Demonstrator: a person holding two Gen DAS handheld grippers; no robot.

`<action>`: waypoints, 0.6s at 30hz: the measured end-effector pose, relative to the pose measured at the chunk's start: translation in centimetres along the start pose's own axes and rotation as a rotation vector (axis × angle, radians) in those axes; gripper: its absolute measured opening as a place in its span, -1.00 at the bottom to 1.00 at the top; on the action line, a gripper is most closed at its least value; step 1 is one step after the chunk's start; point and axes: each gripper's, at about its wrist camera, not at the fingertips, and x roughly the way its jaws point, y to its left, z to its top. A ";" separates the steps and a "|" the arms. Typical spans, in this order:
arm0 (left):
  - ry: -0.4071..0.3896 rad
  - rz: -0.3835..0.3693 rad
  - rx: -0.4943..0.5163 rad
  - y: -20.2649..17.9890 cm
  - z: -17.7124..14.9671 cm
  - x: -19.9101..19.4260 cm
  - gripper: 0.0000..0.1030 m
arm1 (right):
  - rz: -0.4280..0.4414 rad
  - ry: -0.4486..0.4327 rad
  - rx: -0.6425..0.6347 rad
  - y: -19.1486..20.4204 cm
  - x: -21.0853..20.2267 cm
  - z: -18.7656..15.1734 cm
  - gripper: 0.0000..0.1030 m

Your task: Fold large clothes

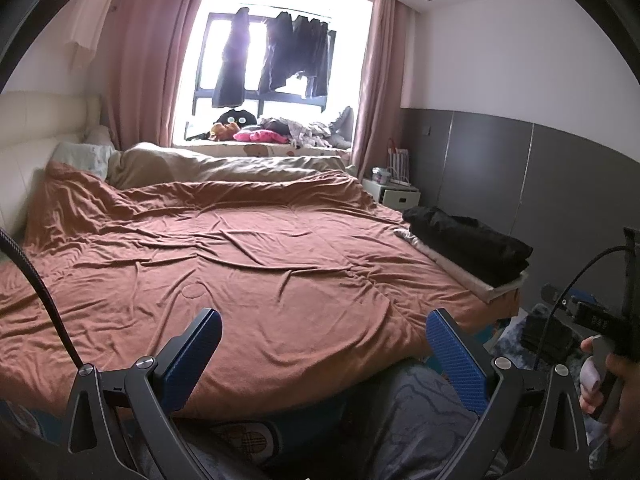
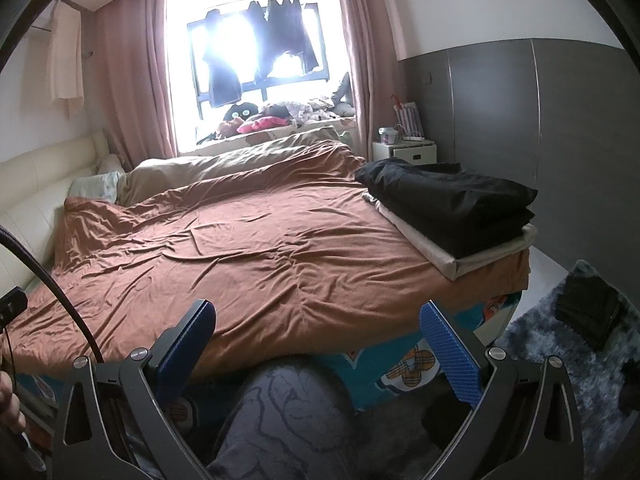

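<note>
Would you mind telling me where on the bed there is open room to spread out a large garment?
The middle of the brown cover is free, bordered by the pillows at the headboard, the beige duvet toward the window, and the folded black stack at the right edge. That right corner is crowded. Both the left gripper and right gripper hang open over the near edge.

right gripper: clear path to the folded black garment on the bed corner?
Probably yes. The right gripper is open and empty, and the black garment lies exposed atop a folded beige piece at the bed's far right corner, with only bare brown cover between. It would need to extend forward-right.
</note>
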 end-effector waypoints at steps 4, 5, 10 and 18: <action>0.003 0.000 0.001 0.0 0.0 -0.2 0.99 | -0.001 -0.002 -0.001 0.1 0.0 0.1 0.98; 0.003 -0.001 0.001 0.0 -0.1 -0.2 0.99 | 0.000 -0.002 -0.001 0.1 0.0 0.0 0.98; 0.004 -0.001 0.001 0.0 0.0 -0.1 0.99 | -0.009 -0.005 0.002 -0.1 0.1 0.0 0.98; 0.001 0.000 0.009 0.0 0.1 -0.1 0.99 | -0.014 -0.010 0.006 -0.6 0.0 0.1 0.98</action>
